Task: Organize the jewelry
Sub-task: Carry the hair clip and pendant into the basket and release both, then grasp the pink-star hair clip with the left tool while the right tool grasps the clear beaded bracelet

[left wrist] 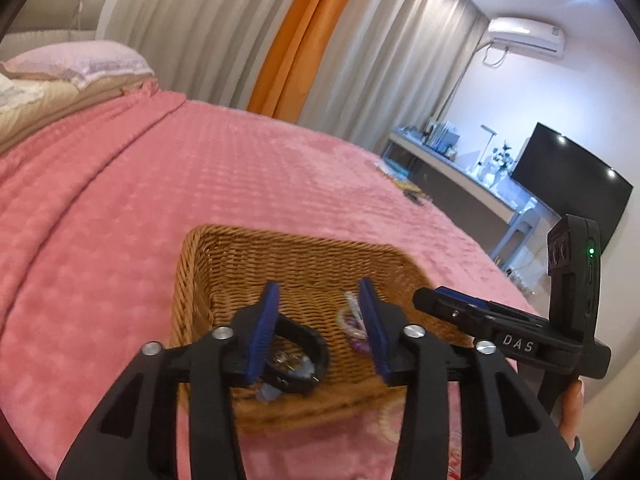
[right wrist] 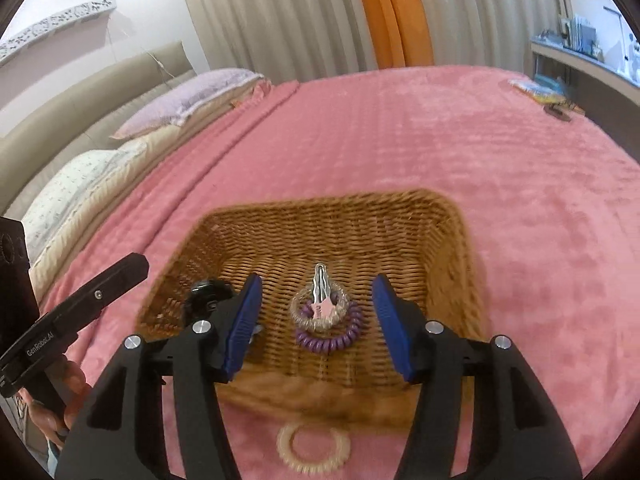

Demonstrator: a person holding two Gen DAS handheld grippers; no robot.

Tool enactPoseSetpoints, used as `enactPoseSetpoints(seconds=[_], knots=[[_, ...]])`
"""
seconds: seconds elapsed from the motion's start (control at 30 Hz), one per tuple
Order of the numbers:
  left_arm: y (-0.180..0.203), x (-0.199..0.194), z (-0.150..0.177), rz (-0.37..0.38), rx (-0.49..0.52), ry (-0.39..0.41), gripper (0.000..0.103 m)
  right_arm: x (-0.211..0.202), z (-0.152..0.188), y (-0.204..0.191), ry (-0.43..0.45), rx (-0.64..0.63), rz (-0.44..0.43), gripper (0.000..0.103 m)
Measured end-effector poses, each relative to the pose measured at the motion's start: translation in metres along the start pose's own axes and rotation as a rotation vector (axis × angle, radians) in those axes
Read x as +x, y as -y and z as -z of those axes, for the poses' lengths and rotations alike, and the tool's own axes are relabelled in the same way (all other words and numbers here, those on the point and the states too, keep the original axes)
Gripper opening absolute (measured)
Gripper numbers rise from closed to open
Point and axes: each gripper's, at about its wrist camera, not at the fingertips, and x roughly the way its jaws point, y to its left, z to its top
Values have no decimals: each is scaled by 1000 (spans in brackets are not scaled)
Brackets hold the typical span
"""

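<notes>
I see the bed with its pink textured blanket (right wrist: 440,152) filling both views, pillows at the head, grey and orange curtains behind.

The rectangular woven wicker basket (right wrist: 400,216) sits on the blanket, open side up. Its near rim is blurred in both views.

My left hand-held gripper (left wrist: 320,320) hangs over the basket's near half, blue-padded fingers (left wrist: 264,328) spread, nothing between them. My right hand-held gripper (right wrist: 316,320) is also over the near rim, fingers spread wide, holding nothing. The two tools are just beside each other; each shows at the edge of the other's view.

Inside the basket, left part: a black ring-shaped band (left wrist: 308,344) with some small shiny pieces inside its loop, too blurred to name.

Inside the basket, centre: a purple spiral coil hair tie (right wrist: 328,338), with a beige coil hair tie (right wrist: 320,308) lying partly on top of it. A silver hair clip with a pink star (right wrist: 323,288) rests across the beige coil.

Outside the basket, on the blanket just beside the near rim: a cream-coloured spiral coil hair tie (right wrist: 314,446), lying flat.
</notes>
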Motion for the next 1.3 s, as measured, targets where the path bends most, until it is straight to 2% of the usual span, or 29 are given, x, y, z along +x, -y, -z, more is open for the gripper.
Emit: enactPoseSetpoints(seconds=[0.23,0.43,0.67,0.73,0.77,0.97,1.13,1.3], knots=[[28,-61,19,33,23,56,46,-75,27,-7,65,-62,40,54],[34,-83,51,14,15,32,49,-106,66,-5,60,-109,92,54],[26,-66,101,-45,3,-100,49,-96,115,17,-26,-93,145,52],[27,-57,111,-66,22,-135,49,-89,123,24,-59,-78,153,39],[28,-51,114,-79,31,-156,49,-85,125,26,-73,-76,158,36],[38,-37,124,-121,106,-206,49,-66,144,44,-126,-36,149,34],[36,-19,139,-176,115,-267,49,-57,150,39,-154,-68,147,34],[36,-17,139,-182,124,-279,49,-50,153,34,-164,-102,182,34]])
